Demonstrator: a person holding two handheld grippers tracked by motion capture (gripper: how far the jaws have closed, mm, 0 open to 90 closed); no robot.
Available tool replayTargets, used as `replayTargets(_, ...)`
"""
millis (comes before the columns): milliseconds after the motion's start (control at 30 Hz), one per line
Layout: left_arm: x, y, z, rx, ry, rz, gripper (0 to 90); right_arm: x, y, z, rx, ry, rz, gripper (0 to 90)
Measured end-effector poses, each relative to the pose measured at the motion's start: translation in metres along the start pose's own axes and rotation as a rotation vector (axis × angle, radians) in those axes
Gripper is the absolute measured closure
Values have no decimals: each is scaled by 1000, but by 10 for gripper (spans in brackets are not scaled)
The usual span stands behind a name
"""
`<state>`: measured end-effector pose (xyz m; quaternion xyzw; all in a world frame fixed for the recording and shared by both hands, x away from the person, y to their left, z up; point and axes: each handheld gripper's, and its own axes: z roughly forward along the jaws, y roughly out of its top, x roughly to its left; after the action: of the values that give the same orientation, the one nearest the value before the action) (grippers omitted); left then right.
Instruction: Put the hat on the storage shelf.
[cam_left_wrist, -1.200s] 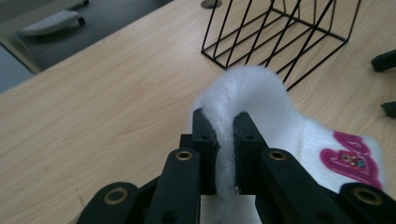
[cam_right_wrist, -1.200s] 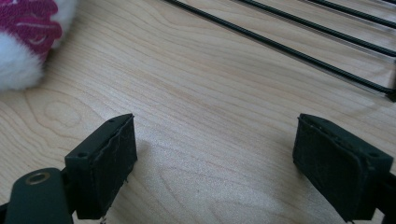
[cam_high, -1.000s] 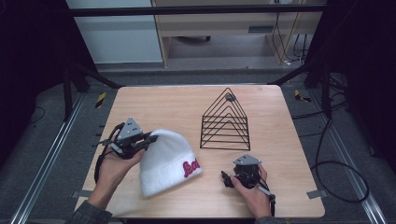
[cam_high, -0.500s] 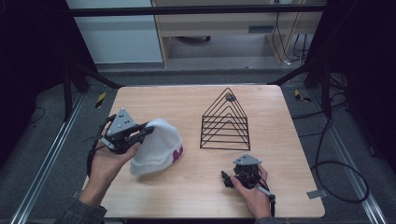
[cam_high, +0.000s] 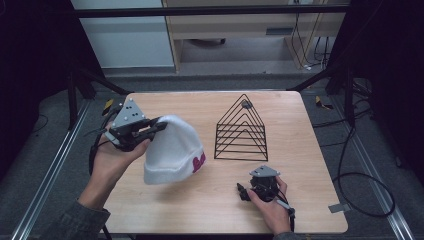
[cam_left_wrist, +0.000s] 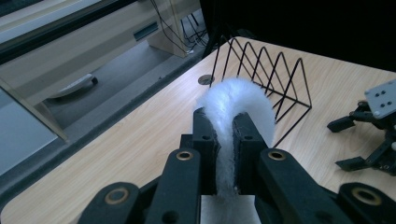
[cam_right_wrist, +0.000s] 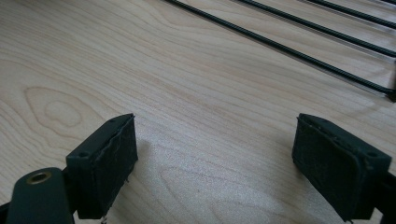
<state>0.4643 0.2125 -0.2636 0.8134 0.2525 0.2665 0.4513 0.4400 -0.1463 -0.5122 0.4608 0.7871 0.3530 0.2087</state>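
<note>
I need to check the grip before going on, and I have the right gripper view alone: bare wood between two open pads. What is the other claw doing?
Observer: The left claw is shut on the edge of a white knit hat.
Operator: Is the hat lying on the table?
Observer: No, most of it hangs off the wood; whether its lower edge touches the table I cannot tell.
Operator: Those black wires at my top edge, what are they?
Observer: A black wire rack of triangular frames, standing beyond the right claw.
</note>
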Motion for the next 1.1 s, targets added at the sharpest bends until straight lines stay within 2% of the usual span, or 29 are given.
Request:
replayTargets(100, -1, 9, -2, -6, -8, 12, 822, 0, 0, 0, 0, 3, -2, 157)
replayTargets(233, -4, 26, -10, -24, -9, 46, 821, 1, -1, -2, -13, 26, -24, 222)
replayTargets(367, -8, 38, -13, -32, -11, 74, 821, 2, -4, -9, -29, 61, -5, 253)
replayTargets(433, -10, 44, -14, -33, -14, 90, 821, 4, -3, -17, -58, 41, -6, 271)
replayTargets(667, -17, 62, -15, -40, -32, 136, 821, 4, 11, -56, -146, 26, -22, 283)
replayTargets(800, -19, 74, -12, -58, -58, 131, 821, 3, 26, -78, -190, 11, -32, 282)
replayTargets(867, -21, 81, -8, -54, -68, 146, 821, 2, 33, -87, -210, 9, -40, 282)
replayTargets(967, -24, 90, -2, -51, -80, 160, 821, 1, 41, -96, -224, 7, -54, 297)
replayTargets(1100, -27, 103, 3, -72, -105, 162, 821, -1, 49, -111, -266, 5, -57, 322)
